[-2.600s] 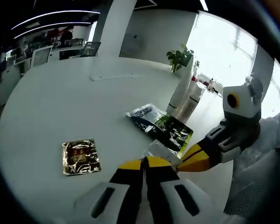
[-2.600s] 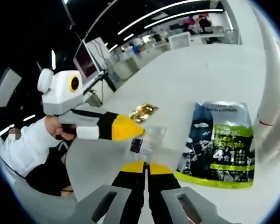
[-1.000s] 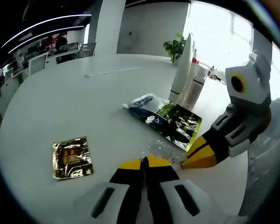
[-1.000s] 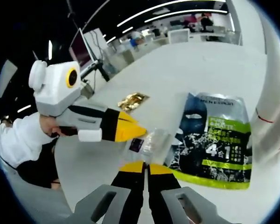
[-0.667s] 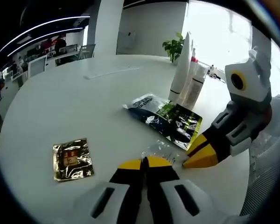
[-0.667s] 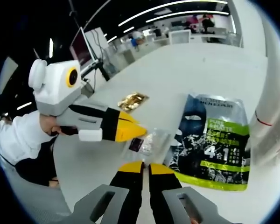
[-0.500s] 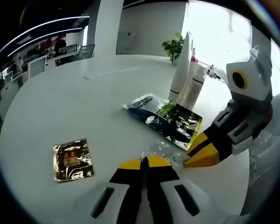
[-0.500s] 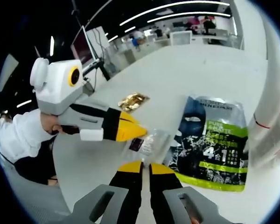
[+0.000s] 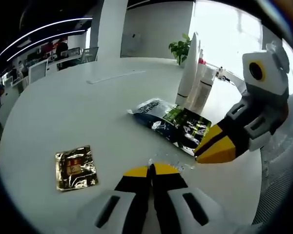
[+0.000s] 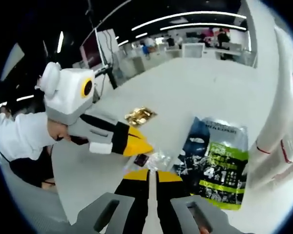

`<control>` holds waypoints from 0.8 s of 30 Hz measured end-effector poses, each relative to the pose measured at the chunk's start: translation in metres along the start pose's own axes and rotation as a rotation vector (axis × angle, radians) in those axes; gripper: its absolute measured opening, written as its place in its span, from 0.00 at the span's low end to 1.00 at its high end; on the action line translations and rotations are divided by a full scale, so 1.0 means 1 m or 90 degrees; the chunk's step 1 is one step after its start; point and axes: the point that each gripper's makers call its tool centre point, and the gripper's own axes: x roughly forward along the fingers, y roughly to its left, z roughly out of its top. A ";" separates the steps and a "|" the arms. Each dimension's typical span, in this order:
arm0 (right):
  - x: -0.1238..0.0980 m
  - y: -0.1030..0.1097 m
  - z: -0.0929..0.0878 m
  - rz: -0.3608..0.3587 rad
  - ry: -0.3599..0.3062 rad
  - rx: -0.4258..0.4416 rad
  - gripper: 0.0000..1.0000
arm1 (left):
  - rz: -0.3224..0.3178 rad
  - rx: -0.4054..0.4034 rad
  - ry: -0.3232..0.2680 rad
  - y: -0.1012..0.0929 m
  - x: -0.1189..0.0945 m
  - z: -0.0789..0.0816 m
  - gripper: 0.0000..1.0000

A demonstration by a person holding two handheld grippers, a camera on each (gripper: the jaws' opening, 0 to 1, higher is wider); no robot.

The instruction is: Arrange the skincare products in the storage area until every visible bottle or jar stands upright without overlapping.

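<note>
Two hand-held tools over a round white worktop (image 9: 53,107).

**Risk.** The clear sachet (image 10: 154,160) is thin, limp and glossy. It could slip from the left tool (image 9: 150,169) or tear if the two tools pull against each other. The right tool's tip sits very close to the dark-and-green pouch (image 9: 175,124) and could nudge or drag it across the worktop. The two white bottles (image 9: 195,83) stand upright near the worktop's edge at about 1 o'clock in the left gripper view. A wide sweep of either arm toward them could topple them, undoing the upright state the task asks for.

**Left tool.** The yellow-tipped jaws are pressed together. In the left gripper view the sachet emerges just beyond the tips at 12 o'clock, so the jaws appear clamped on its near edge. In the right gripper view this tool (image 10: 145,146) enters from 9 o'clock, its tip meeting the sachet.

**Right tool.** In its own view the right tool (image 10: 149,174) has a narrow slit between the jaws, barely parted. Whether anything lies in the slit cannot be told. In the left gripper view it comes in from 3 o'clock (image 9: 198,151), hovering just over the pouch's near corner.

**Other items.** A gold foil sachet (image 9: 75,167) lies flat at 9 o'clock, well apart from the rest.
</note>
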 end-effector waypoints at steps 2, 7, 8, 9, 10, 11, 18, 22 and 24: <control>0.006 0.003 0.000 -0.001 0.006 -0.037 0.00 | 0.000 0.001 0.000 0.000 0.000 0.000 0.00; 0.018 0.013 -0.002 0.003 0.009 -0.071 0.02 | 0.000 0.001 0.000 0.001 0.001 0.000 0.00; 0.019 0.013 -0.002 0.001 0.010 -0.083 0.03 | 0.001 0.001 0.000 0.001 0.001 0.001 0.00; 0.021 0.012 -0.002 -0.008 0.011 -0.100 0.04 | 0.001 0.001 0.000 0.001 0.001 0.001 0.00; 0.023 0.011 -0.002 -0.011 0.009 -0.114 0.05 | 0.000 0.001 0.000 0.001 0.001 0.001 0.00; 0.025 0.011 -0.002 -0.010 0.011 -0.126 0.05 | 0.000 0.000 -0.001 0.001 0.001 0.001 0.00; 0.032 0.008 -0.002 -0.014 0.017 -0.124 0.05 | 0.002 -0.001 -0.002 0.001 0.001 0.001 0.00; 0.035 0.010 -0.005 -0.011 0.024 -0.170 0.06 | 0.002 0.000 -0.002 0.001 0.000 0.001 0.00; 0.034 0.009 -0.006 -0.012 0.031 -0.167 0.06 | 0.003 0.000 -0.002 0.001 0.000 0.001 0.00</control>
